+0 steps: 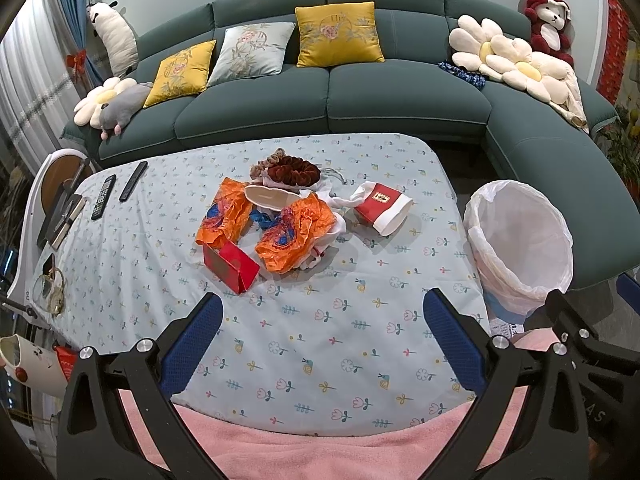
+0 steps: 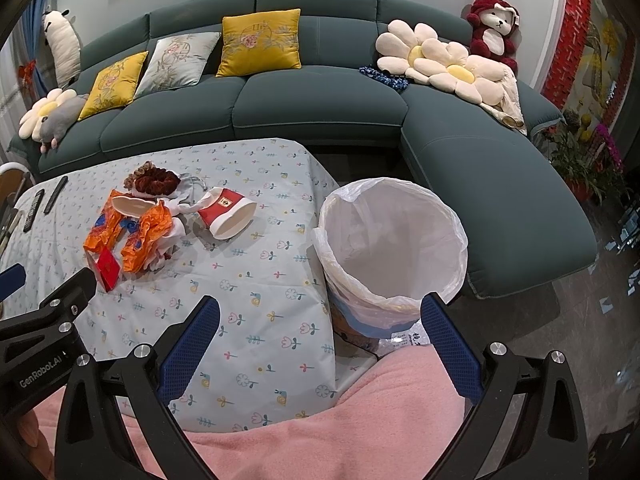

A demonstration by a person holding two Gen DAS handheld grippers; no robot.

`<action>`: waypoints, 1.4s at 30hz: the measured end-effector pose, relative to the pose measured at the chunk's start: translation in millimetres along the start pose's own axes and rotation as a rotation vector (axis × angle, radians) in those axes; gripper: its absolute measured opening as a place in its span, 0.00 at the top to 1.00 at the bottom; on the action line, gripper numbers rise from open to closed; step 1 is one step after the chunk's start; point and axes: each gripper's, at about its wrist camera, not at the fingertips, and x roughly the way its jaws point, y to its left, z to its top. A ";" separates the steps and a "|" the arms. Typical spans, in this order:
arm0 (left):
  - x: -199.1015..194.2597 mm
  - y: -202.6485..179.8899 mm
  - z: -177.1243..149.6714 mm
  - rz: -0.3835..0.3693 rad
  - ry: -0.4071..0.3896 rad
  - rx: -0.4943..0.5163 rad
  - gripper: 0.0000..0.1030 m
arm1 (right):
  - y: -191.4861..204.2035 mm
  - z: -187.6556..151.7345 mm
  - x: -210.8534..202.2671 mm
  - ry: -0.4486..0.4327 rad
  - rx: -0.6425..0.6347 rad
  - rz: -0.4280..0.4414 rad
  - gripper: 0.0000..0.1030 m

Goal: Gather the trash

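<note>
1. Left gripper [image 1: 322, 342]: held low over the near edge of the table [image 1: 400, 280], jaws spread wide with nothing between the blue pads [image 1: 192, 344]; it aims at the pile of trash.
2. Right gripper [image 2: 320, 344]: jaws likewise spread and empty, aimed between the table's right edge and the bin [image 2: 394, 248]. "GenRobot.AI" is printed on the left gripper's body at the frame's left.
3. Bin: stands on the floor just beside the table's right side, lined with a white plastic bag; the visible interior holds nothing.
4. Trash, mid-table: orange crumpled wrappers [image 1: 264, 226], a red folded carton [image 1: 230, 266], and a red-and-white paper cup [image 1: 382, 204] on its side, its label unreadable.
5. Dark red scrunchie [image 1: 294, 170]: behind the wrappers.
6. Two remote controls [image 1: 104, 196]: near the table's left edge.
</note>
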 end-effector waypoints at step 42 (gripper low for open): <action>21.5 38.0 7.2 -0.023 -0.011 -0.092 0.07 | 8.8 19.3 3.4 -0.030 0.028 -0.024 0.07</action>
